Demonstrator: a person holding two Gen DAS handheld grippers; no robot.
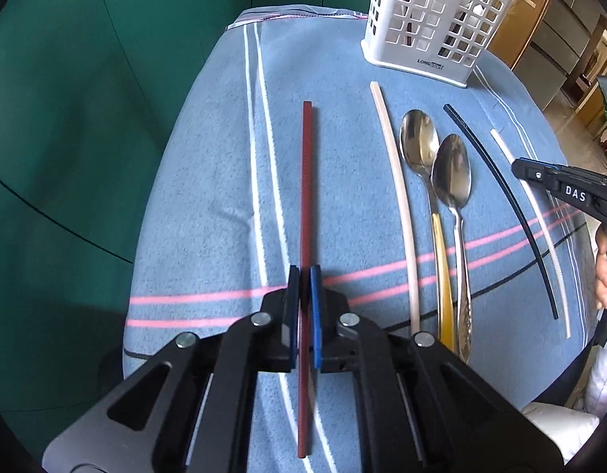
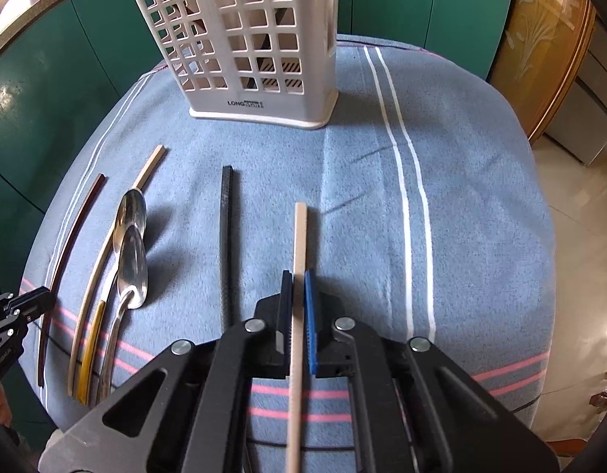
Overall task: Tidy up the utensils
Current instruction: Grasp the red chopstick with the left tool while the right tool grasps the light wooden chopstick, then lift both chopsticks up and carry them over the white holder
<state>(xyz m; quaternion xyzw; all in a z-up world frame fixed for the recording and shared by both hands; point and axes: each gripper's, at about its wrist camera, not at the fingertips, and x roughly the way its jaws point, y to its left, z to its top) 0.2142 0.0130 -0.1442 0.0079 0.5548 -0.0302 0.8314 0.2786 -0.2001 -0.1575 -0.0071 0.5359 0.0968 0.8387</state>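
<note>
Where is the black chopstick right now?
In the right wrist view the black chopstick lies flat on the blue cloth, just left of the right tongs, between the two spoons and the cream chopstick those tongs grip.

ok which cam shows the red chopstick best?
Left wrist: the red chopstick runs centre-frame, full length, clamped in the left hand-held gripper. Right wrist shows it only as a thin curved strip at the left edge.
</note>
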